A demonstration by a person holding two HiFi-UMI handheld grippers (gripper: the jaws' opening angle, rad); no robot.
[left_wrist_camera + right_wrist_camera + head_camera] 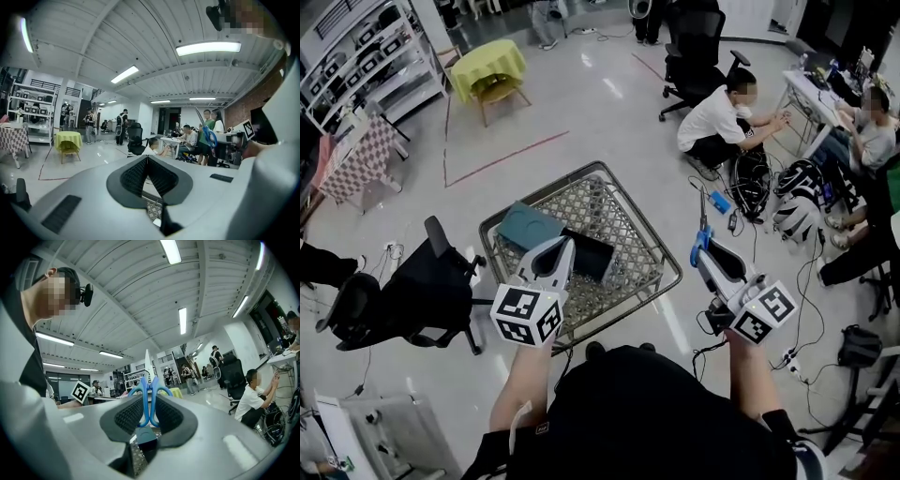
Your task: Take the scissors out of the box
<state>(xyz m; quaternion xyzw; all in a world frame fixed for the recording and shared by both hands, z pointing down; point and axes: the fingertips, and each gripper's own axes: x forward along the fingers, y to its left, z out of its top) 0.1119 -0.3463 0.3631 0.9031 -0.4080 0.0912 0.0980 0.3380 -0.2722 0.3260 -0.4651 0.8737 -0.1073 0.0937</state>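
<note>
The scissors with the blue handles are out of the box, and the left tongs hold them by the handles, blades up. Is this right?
Not quite: the right tongs hold the scissors, not the left. The right gripper view shows the blue handles clamped between its jaws, blades up. The left tongs are shut on nothing. The rest is correct.

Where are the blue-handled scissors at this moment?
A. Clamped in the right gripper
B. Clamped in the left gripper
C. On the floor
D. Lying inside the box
A: the right gripper has its jaws closed on the blue handles of the scissors, blades pointing up, held in the air clear of the box.
</note>
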